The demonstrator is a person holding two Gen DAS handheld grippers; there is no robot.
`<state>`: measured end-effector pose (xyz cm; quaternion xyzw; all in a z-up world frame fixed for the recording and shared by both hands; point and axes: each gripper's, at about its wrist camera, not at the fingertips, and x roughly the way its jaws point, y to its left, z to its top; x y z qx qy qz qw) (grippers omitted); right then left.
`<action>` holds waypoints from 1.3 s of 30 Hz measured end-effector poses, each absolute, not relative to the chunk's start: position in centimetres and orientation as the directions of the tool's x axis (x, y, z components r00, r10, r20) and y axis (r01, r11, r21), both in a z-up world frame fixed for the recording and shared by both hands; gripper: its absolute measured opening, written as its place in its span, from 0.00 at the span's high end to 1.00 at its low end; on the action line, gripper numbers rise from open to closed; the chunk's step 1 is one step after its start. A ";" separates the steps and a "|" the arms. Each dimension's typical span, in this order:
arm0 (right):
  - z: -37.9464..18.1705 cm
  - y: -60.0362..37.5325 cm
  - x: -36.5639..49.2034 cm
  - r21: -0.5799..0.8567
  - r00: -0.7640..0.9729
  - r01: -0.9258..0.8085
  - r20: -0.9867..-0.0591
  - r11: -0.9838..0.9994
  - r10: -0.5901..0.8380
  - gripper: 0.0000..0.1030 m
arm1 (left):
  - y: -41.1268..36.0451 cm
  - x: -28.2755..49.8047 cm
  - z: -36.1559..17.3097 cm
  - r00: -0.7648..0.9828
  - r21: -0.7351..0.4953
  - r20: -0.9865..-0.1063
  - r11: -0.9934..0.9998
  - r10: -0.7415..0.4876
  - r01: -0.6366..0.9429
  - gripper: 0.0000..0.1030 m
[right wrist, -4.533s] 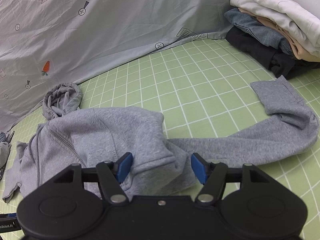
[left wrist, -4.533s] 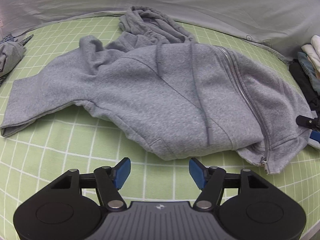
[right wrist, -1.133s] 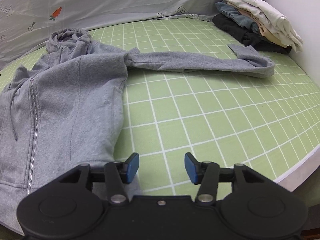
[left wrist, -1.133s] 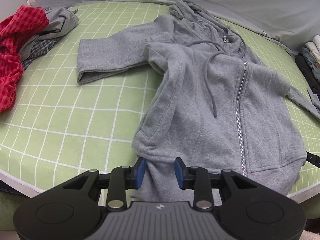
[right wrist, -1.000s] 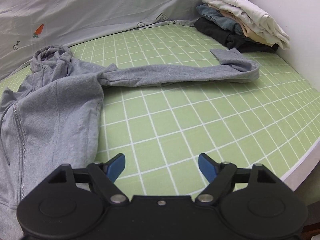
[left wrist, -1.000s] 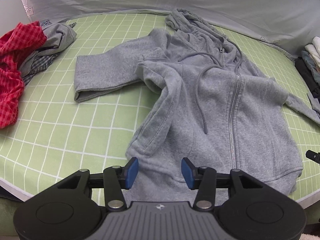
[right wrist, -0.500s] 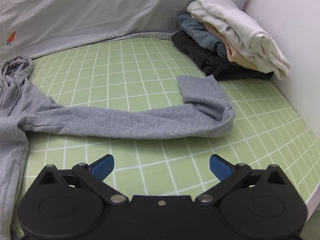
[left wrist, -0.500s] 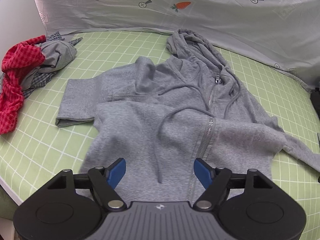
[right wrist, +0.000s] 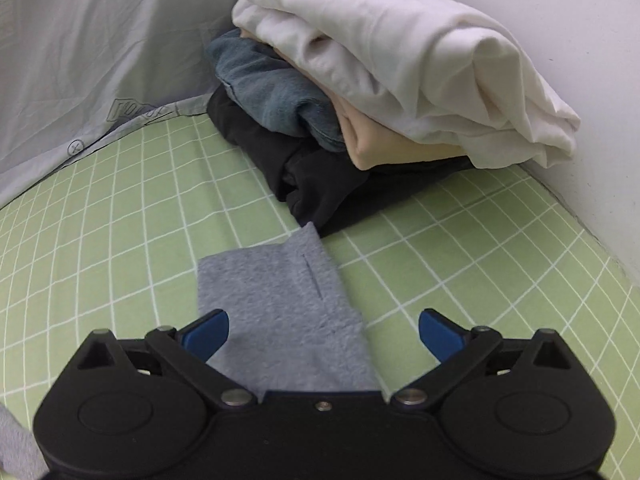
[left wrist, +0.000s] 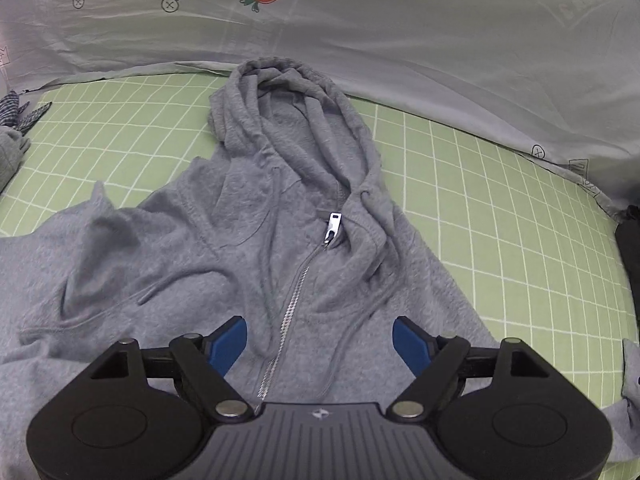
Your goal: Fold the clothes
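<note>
A grey zip hoodie (left wrist: 248, 248) lies front up on the green checked sheet (left wrist: 500, 208), its hood (left wrist: 288, 120) toward the far grey cloth. My left gripper (left wrist: 320, 338) is open and empty, over the chest with the zipper (left wrist: 296, 296) between its fingers. My right gripper (right wrist: 322, 332) is open and empty over the cuff end of the hoodie's right sleeve (right wrist: 276, 304), which lies flat between the blue fingertips.
A stack of folded clothes (right wrist: 360, 92), white on top and black at the bottom, stands just beyond the sleeve cuff against a white wall (right wrist: 560, 40). A grey printed cloth (left wrist: 360, 24) hangs along the back. Other garments (left wrist: 12, 136) lie at the far left.
Both grippers let go of the hoodie's bottom hem and opened wide. The left one moved up over the chest. The right one moved along the sleeve to its cuff by the stack.
</note>
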<state>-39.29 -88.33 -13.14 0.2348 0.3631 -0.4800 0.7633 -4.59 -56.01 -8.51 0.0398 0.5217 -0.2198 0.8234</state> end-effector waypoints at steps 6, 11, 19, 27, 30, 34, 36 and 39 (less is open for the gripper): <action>-14.9 -92.3 -39.1 0.054 0.256 0.933 -0.794 0.355 -0.551 0.08 | -60.3 -0.9 -11.5 0.378 -0.088 -0.888 0.904 -0.261 0.418 0.23; -14.8 -91.9 -38.3 0.049 0.286 0.913 -0.785 0.405 -0.550 0.25 | -60.8 0.6 -12.3 0.433 -0.051 -0.873 0.923 -0.227 0.382 0.53; -13.8 -92.1 -37.1 -0.024 0.311 0.879 -0.728 0.476 -0.611 0.92 | -62.4 2.5 -12.9 0.482 -0.035 -0.844 0.921 -0.236 0.389 0.91; -10.2 -91.7 -42.9 -0.144 0.122 0.951 -0.638 0.274 -0.760 0.97 | -63.8 5.5 -12.2 0.561 -0.017 -0.798 0.939 -0.220 0.345 0.91; -9.7 -91.2 -45.4 -0.171 0.049 0.965 -0.629 0.200 -0.776 0.97 | -63.9 6.6 -11.3 0.594 -0.038 -0.773 0.951 -0.223 0.308 0.91; -10.8 -89.8 -46.9 -0.184 -0.006 0.971 -0.663 0.155 -0.748 0.97 | -64.0 6.8 -11.9 0.574 -0.037 -0.793 0.956 -0.206 0.292 0.91; -12.3 -88.9 -46.9 -0.215 -0.040 0.964 -0.698 0.156 -0.715 0.97 | -64.0 6.0 -12.1 0.574 -0.006 -0.794 0.946 -0.201 0.323 0.86; -14.0 -88.0 -47.0 -0.219 -0.067 0.965 -0.743 0.147 -0.666 0.95 | -63.9 4.9 -11.9 0.566 0.018 -0.798 0.931 -0.206 0.365 0.79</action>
